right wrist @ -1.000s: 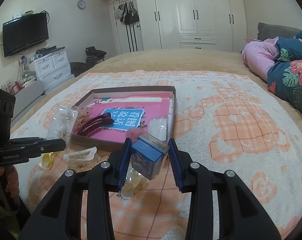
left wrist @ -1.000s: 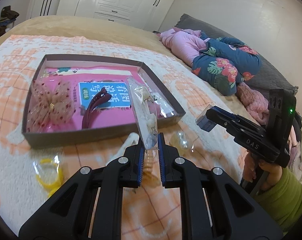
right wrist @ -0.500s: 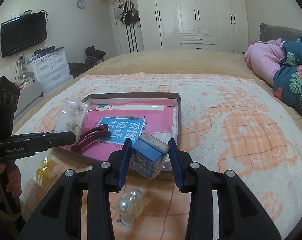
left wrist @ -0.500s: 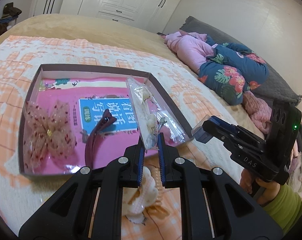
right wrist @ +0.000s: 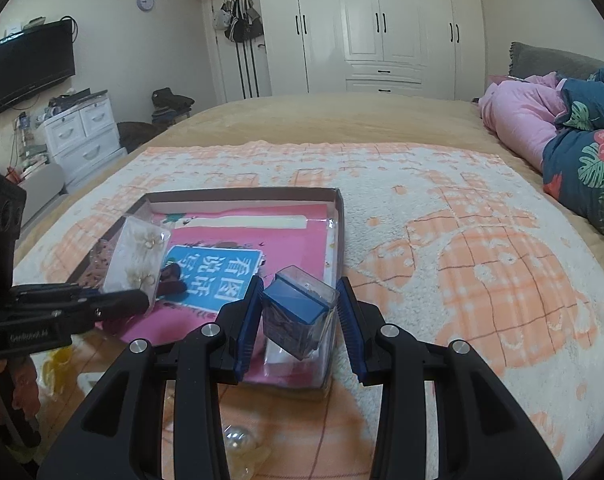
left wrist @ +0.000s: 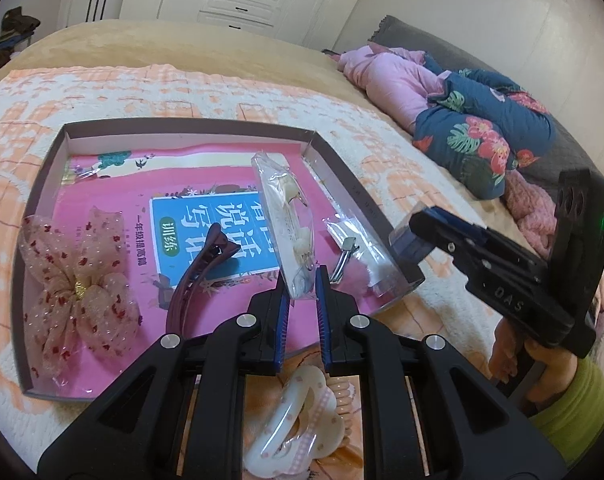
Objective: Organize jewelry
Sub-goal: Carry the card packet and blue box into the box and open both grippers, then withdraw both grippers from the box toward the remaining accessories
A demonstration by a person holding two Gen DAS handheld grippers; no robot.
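Note:
My left gripper (left wrist: pixel 302 284) is shut on a clear plastic bag of pearl earrings (left wrist: pixel 288 216) and holds it above the shallow brown tray (left wrist: pixel 38 184); the bag also shows in the right wrist view (right wrist: pixel 136 256). My right gripper (right wrist: pixel 300 320) is shut on a small clear box with a blue insert (right wrist: pixel 298 312), over the tray's near right corner. The tray holds a pink booklet (left wrist: pixel 206 224), a dotted sheer bow (left wrist: pixel 78 296), a dark red hair clip (left wrist: pixel 198 268) and a bagged metal clip (left wrist: pixel 346 252).
A cream hair claw (left wrist: pixel 294 428) lies on the blanket in front of the tray. Pearl beads (right wrist: pixel 238 440) and a yellow ring (right wrist: pixel 58 360) lie near the tray's front edge. Bundled quilts (left wrist: pixel 462 128) lie at the right. A dresser (right wrist: pixel 82 132) stands beyond the bed.
Both grippers have moved forward with their loads. The earring bag now hangs over the tray's inside, and the blue box has come over the tray's near right corner.

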